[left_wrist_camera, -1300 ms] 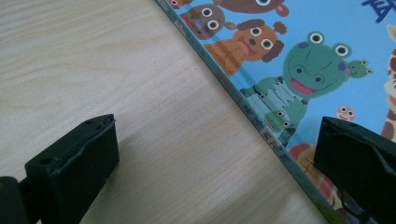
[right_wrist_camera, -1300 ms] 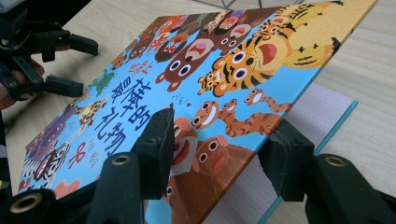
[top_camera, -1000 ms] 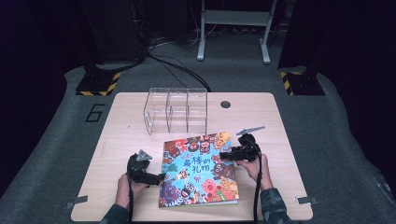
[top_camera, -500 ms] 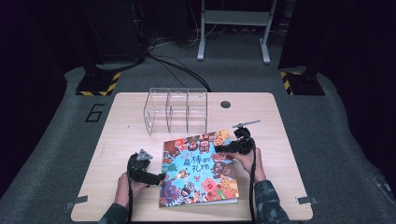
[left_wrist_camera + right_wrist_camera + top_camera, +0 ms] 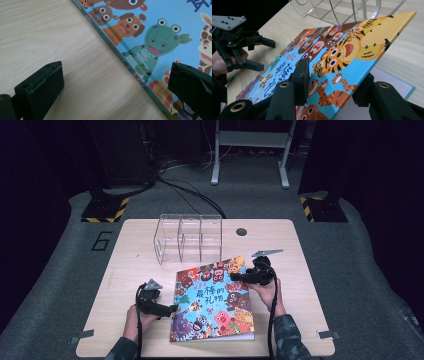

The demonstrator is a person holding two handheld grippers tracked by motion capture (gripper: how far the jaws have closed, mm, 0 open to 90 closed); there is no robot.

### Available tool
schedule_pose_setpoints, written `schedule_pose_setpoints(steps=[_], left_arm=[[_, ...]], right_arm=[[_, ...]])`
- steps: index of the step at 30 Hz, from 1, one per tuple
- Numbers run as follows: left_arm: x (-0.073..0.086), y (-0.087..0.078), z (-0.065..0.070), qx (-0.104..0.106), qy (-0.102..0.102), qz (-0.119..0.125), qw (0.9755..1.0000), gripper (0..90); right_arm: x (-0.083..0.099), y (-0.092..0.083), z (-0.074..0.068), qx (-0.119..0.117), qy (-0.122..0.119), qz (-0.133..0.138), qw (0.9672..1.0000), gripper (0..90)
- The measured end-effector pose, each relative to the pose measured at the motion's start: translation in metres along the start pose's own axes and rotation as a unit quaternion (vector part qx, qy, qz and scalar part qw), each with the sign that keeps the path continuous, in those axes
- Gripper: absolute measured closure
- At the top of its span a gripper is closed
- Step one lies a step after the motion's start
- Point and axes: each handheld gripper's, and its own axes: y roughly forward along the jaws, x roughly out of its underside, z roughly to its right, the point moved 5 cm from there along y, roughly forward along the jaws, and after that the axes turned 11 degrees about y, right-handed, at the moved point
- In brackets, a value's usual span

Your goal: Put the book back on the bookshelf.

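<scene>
On the wooden table (image 5: pixel 130 270), the right gripper (image 5: pixel 329 82) has just been closing onto the picture book's (image 5: pixel 212 300) lifted cover, seemingly pinching it; the left gripper (image 5: pixel 112 87) gapes empty.

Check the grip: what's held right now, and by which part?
The right gripper has the picture book's front cover between its jaws at the open edge, lifted off the pages; they have just been closing. The left gripper holds nothing, jaws open astride the spine edge.
</scene>
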Motion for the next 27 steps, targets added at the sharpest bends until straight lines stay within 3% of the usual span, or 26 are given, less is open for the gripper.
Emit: schedule_pose_setpoints(steps=[5, 6, 12, 15, 19, 23, 27], left_arm=[[0.000, 0.000, 0.000, 0.002, -0.004, 0.004, 1.0000, 0.1], [0.000, 0.000, 0.000, 0.002, -0.003, 0.004, 1.0000, 0.1], [-0.001, 0.000, 0.003, 0.013, -0.002, -0.002, 0.9999, 0.2], [-0.001, 0.000, 0.003, 0.012, -0.001, -0.001, 0.9999, 0.2], [-0.001, 0.001, 0.004, 0.014, 0.000, 0.001, 0.9999, 0.3], [-0.002, 0.002, 0.005, 0.009, 0.002, 0.005, 0.9999, 0.4], [-0.003, 0.003, 0.007, 0.010, 0.015, -0.003, 0.9998, 0.9]], right_arm=[[-0.003, -0.006, -0.012, 0.004, -0.036, 0.016, 0.9992, 55.9], [-0.004, -0.007, -0.013, 0.003, -0.053, 0.023, 0.9983, 55.9], [-0.005, -0.011, -0.022, 0.008, -0.077, 0.034, 0.9965, 56.0], [-0.004, -0.011, -0.017, 0.000, -0.062, 0.031, 0.9976, 56.8], [0.001, -0.008, -0.006, -0.014, 0.005, 0.005, 0.9999, 57.8], [0.001, -0.003, 0.005, -0.019, 0.047, -0.019, 0.9985, 57.4], [-0.004, 0.004, 0.011, -0.007, 0.057, -0.039, 0.9976, 53.8]])
